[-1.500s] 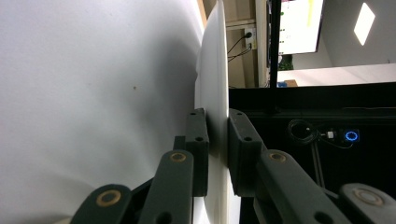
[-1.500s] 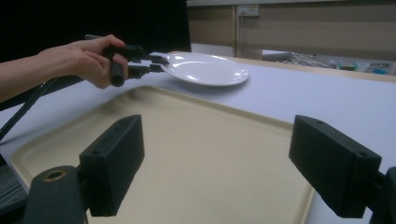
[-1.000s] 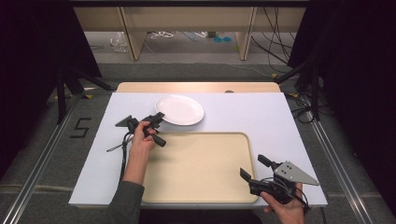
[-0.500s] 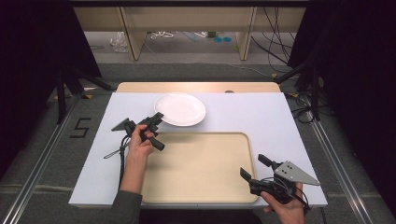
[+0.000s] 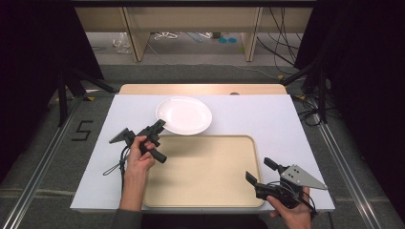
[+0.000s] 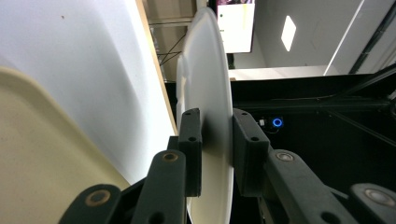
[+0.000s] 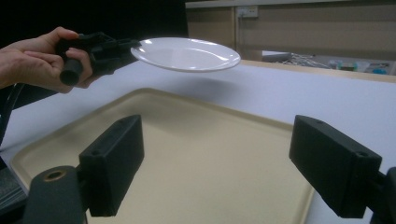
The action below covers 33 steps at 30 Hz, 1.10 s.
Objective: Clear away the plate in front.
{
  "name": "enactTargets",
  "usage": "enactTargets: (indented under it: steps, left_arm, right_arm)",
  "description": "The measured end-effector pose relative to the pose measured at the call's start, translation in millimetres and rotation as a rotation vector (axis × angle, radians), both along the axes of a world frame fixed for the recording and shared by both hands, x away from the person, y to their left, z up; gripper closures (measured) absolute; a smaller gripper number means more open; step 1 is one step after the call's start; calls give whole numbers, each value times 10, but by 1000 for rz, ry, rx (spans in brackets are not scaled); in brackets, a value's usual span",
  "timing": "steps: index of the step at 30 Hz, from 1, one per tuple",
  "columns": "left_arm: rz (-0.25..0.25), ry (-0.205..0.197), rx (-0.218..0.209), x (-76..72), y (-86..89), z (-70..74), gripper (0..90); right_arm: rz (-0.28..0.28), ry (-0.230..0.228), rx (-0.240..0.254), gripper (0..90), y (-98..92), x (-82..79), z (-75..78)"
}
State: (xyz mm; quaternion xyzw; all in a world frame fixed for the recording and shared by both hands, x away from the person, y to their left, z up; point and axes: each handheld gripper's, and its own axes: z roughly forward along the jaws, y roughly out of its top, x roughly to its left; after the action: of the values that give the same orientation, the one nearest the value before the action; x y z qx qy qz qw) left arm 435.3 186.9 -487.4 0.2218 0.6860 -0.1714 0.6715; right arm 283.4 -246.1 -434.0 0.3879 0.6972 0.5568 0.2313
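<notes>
A white plate (image 5: 184,114) hangs level a little above the white table, beyond the far left corner of the beige tray (image 5: 205,167). My left gripper (image 5: 160,126) is shut on its near left rim; in the left gripper view the plate (image 6: 210,70) stands edge-on between the two pads of that gripper (image 6: 217,135). The right gripper view shows the plate (image 7: 187,53) held by the left gripper (image 7: 112,49) above the tray (image 7: 196,163). My right gripper (image 5: 258,169) is open over the tray's front right corner, nothing between its jaws (image 7: 224,158).
A white cover (image 5: 267,124) lies over the table, with a wooden strip (image 5: 200,89) along the far edge. The left gripper's cable (image 5: 117,164) loops on the cover left of the tray. Wooden shelving and cables stand on the floor beyond.
The plate has come up slightly off the table in the left gripper and shifted a little toward the tray. The right gripper has stayed put.
</notes>
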Motion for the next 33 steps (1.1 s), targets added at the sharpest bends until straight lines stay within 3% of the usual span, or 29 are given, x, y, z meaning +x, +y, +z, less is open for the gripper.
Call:
enactTargets:
  steps: [9,11,18,19,27,33]
  left_arm:
    - [-32,-14,-33,-209,-120,-12,746]
    - [-43,-12,-59,-269,-146,-6,744]
    - [-46,-25,-60,-447,-199,-67,743]
    - [-46,-8,-71,-464,-202,-86,744]
    - [-50,-3,-82,-628,-210,-182,741]
    - [-58,-26,-99,-821,-201,-194,739]
  right_arm:
    - [3,-4,6,188,-4,4,0]
    - [9,0,14,188,-4,-3,3]
    - [2,-2,16,188,-8,-1,2]
    - [0,3,12,188,-10,0,3]
    - [-7,10,16,188,-25,5,3]
    - [-4,11,18,188,-24,4,2]
